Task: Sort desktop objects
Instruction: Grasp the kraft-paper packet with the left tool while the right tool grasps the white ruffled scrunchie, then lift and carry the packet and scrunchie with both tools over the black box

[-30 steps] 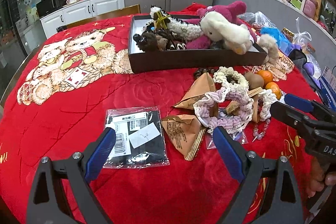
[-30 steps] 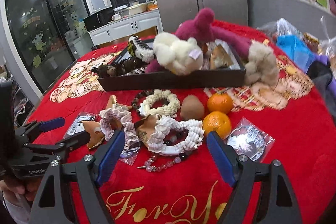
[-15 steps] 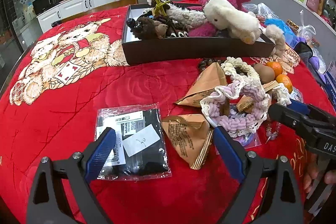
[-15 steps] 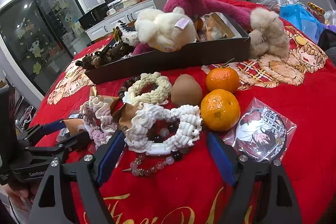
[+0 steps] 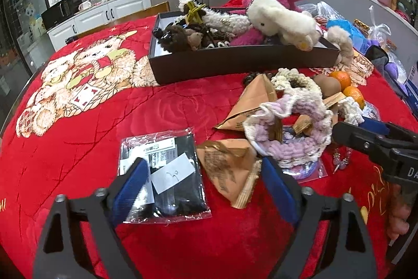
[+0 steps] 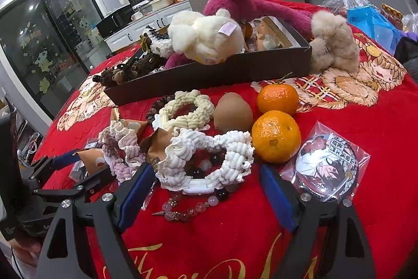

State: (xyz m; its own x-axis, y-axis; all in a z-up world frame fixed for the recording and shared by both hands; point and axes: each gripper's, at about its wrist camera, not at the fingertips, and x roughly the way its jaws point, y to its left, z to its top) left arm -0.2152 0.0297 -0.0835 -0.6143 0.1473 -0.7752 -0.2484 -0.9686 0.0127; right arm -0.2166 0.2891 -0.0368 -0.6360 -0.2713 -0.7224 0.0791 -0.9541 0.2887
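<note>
My left gripper (image 5: 203,190) is open, low over the red cloth, its fingers either side of a brown paper packet (image 5: 230,169) and the edge of a clear bag with black contents (image 5: 167,174). My right gripper (image 6: 209,190) is open around a white crocheted scrunchie (image 6: 206,156) lying over a bead bracelet (image 6: 188,208). A pink-white scrunchie (image 5: 290,132) shows in both views, as do a cream scrunchie (image 6: 188,109), two oranges (image 6: 275,139), a brown egg-shaped thing (image 6: 232,113) and a bagged badge (image 6: 326,171).
A dark box (image 5: 243,59) full of plush toys (image 5: 282,20) and hair ties stands at the back of the table. Bags and clutter (image 5: 365,38) line the right edge. A bear picture (image 5: 78,80) covers the cloth at left. Cabinets and a fridge stand behind.
Both grippers have moved forward and lower. The left one now straddles the paper packet; the right one has closed in around the white scrunchie. Both stay open.
</note>
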